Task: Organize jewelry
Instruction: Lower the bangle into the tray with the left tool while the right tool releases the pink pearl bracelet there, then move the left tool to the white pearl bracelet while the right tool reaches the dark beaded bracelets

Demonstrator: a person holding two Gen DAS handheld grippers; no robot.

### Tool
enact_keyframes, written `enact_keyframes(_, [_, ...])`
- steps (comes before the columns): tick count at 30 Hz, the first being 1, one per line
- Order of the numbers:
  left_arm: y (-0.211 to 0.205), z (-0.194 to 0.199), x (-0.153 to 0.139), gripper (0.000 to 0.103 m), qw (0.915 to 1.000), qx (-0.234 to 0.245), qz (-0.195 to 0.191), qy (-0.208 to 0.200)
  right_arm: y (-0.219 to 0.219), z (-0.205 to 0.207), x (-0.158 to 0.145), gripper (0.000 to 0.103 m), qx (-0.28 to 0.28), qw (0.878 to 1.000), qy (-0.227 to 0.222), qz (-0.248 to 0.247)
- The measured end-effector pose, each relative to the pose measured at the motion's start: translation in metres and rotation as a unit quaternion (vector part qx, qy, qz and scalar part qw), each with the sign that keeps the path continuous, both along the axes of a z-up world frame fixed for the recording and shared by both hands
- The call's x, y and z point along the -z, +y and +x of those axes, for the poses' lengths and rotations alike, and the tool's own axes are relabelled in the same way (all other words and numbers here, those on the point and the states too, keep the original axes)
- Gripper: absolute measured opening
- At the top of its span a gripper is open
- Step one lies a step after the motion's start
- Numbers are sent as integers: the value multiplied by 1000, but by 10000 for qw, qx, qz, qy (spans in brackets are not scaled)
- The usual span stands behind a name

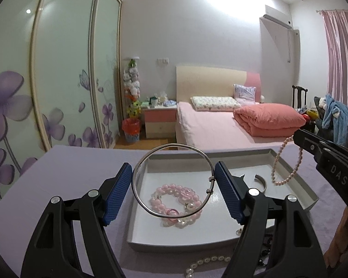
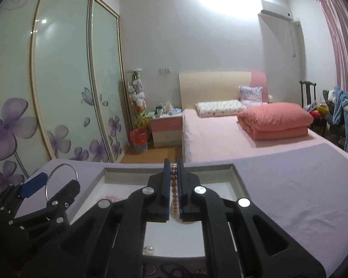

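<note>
Blue-padded left gripper (image 1: pixel 172 190) carries a silver bangle (image 1: pixel 171 181) over the tray, while the right gripper (image 2: pixel 173 185) is clamped on a pearl bracelet (image 1: pixel 286 162).

Both claws grip jewelry above the white tray (image 1: pixel 308 192), which sits on a lavender cloth (image 1: pixel 81 173); a pink bead bracelet (image 1: pixel 177 202) and a curved metal piece (image 1: pixel 262 180) already lie inside. The bangle is braced across its width between the left pads, so it could likely spring sideways and roll off the tray. The pearl loop dangles near the tray's right wall and may snag the rim or drop outside it. A white pearl strand (image 1: pixel 206 264) lies on the cloth in front of the tray. Behind is a bedroom with a pink bed (image 1: pixel 220 125) and a floral wardrobe (image 1: pixel 58 81).
</note>
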State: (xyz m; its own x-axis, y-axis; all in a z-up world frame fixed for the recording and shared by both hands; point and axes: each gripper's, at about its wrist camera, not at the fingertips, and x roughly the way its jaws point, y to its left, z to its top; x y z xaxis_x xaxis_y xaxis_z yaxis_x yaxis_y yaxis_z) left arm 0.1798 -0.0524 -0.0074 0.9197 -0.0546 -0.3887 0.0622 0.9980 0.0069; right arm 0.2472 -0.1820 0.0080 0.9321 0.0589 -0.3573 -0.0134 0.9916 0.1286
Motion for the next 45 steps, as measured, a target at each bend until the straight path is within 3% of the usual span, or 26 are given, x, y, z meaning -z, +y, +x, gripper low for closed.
enact_keyframes(13, [-9, 27, 19, 74, 9988, 227, -7, 428, -2, 48, 31, 9, -70, 9979, 612, 206])
enact_keyframes(16, [-6, 30, 20, 74, 9986, 201, -35, 478, -5, 48, 34, 44, -61, 9975, 637, 308])
enact_keyframes(27, [28, 14, -2, 74, 9990, -176, -314, 266, -35, 15, 23, 44, 219, 9971, 516, 507])
enact_keyframes(35, [41, -6, -7, 74, 9988, -199, -344, 301, -41, -6, 20, 44, 217, 9966, 642, 478])
enact_keyframes(40, [46, -21, 2, 74, 9975, -22, -375, 601, -44, -24, 31, 44, 179, 9943, 983, 361])
enact_keyframes(45, [37, -27, 24, 74, 9892, 519, -372, 1319, -54, -38, 48, 44, 234, 9902, 1339, 330])
